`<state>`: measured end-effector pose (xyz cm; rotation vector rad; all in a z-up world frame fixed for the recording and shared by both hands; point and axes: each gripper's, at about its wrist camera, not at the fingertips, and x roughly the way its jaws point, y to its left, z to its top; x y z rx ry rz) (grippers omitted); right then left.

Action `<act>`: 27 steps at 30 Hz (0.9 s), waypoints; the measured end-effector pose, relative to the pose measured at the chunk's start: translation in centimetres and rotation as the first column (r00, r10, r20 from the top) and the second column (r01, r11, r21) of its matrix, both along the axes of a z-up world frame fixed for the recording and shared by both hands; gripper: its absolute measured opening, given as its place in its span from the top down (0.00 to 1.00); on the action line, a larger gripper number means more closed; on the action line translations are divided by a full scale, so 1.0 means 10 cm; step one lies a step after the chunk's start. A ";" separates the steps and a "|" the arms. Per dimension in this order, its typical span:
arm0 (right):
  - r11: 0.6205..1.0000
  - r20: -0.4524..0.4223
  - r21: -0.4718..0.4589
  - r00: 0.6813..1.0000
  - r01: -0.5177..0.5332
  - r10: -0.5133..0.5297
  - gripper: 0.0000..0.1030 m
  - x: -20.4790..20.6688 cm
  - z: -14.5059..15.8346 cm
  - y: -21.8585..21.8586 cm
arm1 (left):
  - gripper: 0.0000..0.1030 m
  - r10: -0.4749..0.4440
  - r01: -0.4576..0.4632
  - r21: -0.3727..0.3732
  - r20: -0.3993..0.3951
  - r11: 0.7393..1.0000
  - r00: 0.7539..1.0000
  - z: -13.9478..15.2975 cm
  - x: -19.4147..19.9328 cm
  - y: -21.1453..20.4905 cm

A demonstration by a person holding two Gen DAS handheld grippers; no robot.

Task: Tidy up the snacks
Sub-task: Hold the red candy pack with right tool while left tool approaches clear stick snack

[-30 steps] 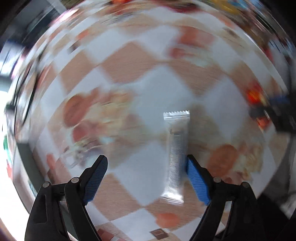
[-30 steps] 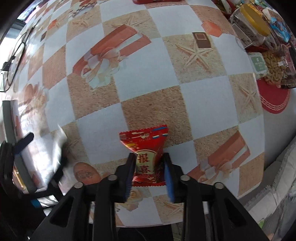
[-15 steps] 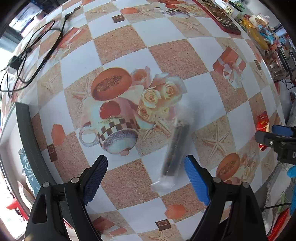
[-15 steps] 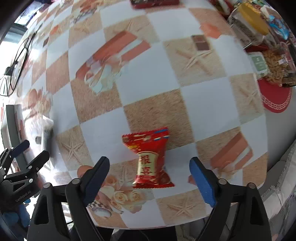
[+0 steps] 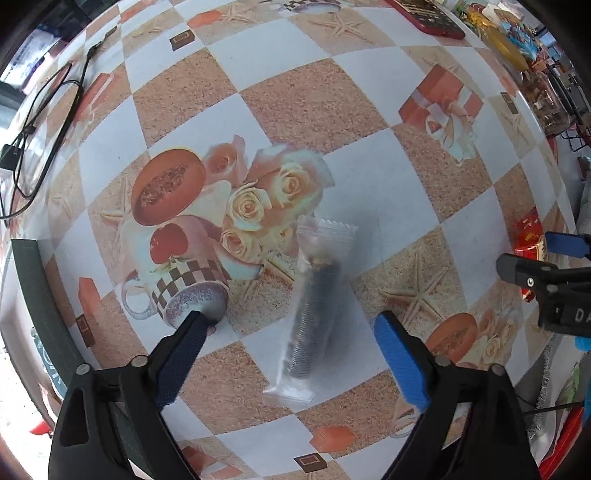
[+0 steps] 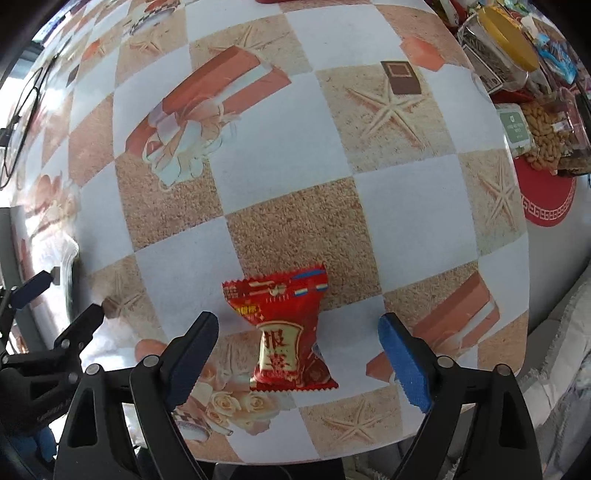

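red candy wrapper (image 6: 286, 325) with big gold Chinese characters 报喜 on a cream label, smaller print near its top edge too tiny to read, white letters "DA" on the right tool (image 5: 561, 291), cut off at the frame edge

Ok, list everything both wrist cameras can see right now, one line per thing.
clear snack packet: 1, transparent with dark contents, lying between the left fingers
red snack packet: 1, red with gold print, lying between the right fingers
tablecloth: 1, white and tan checks with printed pictures, covers the table
phone: 1, red case, far edge, left view
black cable: 1, far left edge, left view
jar: 1, clear with yellow lid, far right corner
peanuts: 1 bag, tan, right edge
red mat: 1, right edge
left gripper: open
right gripper: open
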<state>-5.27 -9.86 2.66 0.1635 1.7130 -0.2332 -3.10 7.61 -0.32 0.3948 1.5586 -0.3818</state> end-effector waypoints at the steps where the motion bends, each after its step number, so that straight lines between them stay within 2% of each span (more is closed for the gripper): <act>1: 1.000 -0.006 -0.001 1.000 -0.007 0.007 0.03 0.01 -0.02 0.02 | 0.00 0.005 -0.005 0.009 -0.013 1.000 1.000 -0.06 0.02 -0.05; 5: 0.999 -0.017 -0.029 0.999 -0.036 0.035 0.01 -0.02 -0.05 0.13 | 0.00 0.022 -0.022 0.003 -0.011 1.000 1.000 -0.09 0.07 -0.04; 9: 0.999 -0.013 -0.020 0.999 -0.033 0.033 0.00 -0.04 -0.07 0.14 | 0.00 0.020 -0.020 -0.003 -0.005 1.000 1.000 -0.01 0.07 0.03; 27: 0.999 0.019 -0.023 0.999 -0.039 0.039 0.00 -0.12 -0.03 0.17 | 0.00 0.030 -0.030 -0.007 -0.003 1.000 1.000 -0.04 0.04 0.03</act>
